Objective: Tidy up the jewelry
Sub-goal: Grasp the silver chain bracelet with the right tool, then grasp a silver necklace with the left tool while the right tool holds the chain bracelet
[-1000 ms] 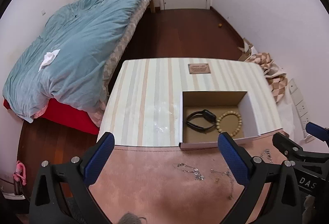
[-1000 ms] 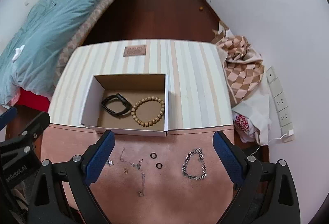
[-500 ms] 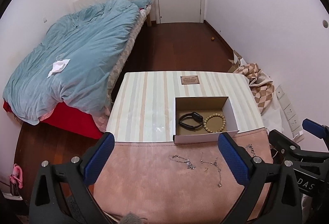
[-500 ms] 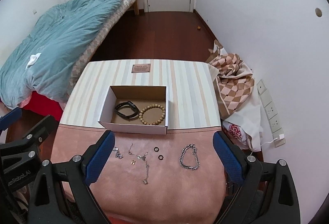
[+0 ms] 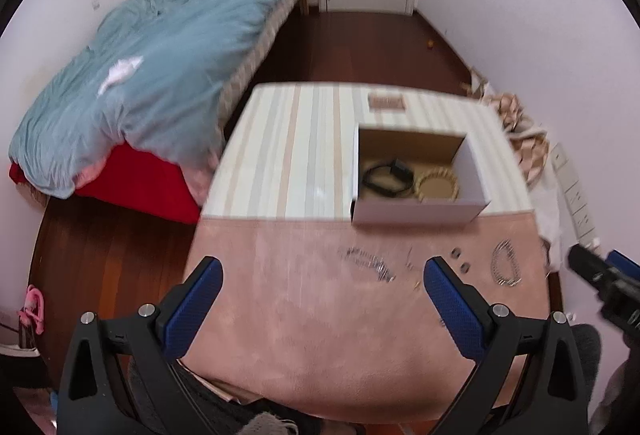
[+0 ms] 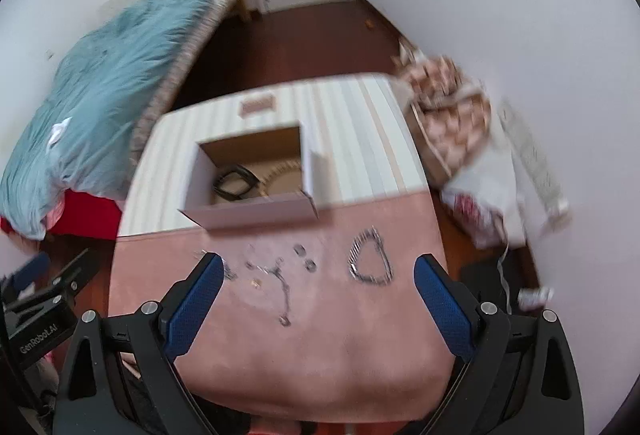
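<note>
Both the left hand-held gripper [image 5: 322,305] and the right hand-held gripper [image 6: 316,299] hang open and empty over the table's near edge. Mid-table, the chain bracelet [image 6: 370,261] lies limp, light, probably slippery; pinch one side. Beyond sits the box [image 6: 250,213].

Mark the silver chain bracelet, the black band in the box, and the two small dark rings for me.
silver chain bracelet [image 6: 370,260], right wrist view, on its left links.
black band [image 5: 386,178], left wrist view, on its near strap.
two small dark rings [image 6: 299,249], right wrist view, on the farther ring.
</note>
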Available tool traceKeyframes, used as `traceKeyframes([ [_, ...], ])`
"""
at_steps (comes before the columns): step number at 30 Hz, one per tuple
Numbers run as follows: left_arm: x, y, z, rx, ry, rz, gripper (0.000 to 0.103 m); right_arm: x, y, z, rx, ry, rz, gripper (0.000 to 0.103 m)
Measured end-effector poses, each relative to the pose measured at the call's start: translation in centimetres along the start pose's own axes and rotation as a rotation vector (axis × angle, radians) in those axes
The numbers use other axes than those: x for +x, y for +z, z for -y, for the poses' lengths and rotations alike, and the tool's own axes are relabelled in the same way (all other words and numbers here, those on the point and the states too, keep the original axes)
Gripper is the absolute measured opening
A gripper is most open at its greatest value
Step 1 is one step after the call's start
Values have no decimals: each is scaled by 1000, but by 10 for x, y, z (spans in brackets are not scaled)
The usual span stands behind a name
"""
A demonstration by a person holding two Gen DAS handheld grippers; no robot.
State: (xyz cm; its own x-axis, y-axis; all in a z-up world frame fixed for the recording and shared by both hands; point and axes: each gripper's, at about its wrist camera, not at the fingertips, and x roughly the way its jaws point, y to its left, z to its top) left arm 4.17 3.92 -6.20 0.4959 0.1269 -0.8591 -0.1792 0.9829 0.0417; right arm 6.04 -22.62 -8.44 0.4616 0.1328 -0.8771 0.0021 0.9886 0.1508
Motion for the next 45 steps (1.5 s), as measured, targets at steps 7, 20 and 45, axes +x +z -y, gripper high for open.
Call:
traceKeyframes([
  [7, 66, -23, 11, -7, 45, -116, 103, 72, -13, 65, 143, -44, -112, 80],
  [20, 123, -36, 26, 26, 87, -234, 103, 162, -19, 70, 83, -137, -156, 28],
  [45, 128, -93, 144, 319, -179, -244, 40, 106, -70, 98, 151, -62, -155, 8],
])
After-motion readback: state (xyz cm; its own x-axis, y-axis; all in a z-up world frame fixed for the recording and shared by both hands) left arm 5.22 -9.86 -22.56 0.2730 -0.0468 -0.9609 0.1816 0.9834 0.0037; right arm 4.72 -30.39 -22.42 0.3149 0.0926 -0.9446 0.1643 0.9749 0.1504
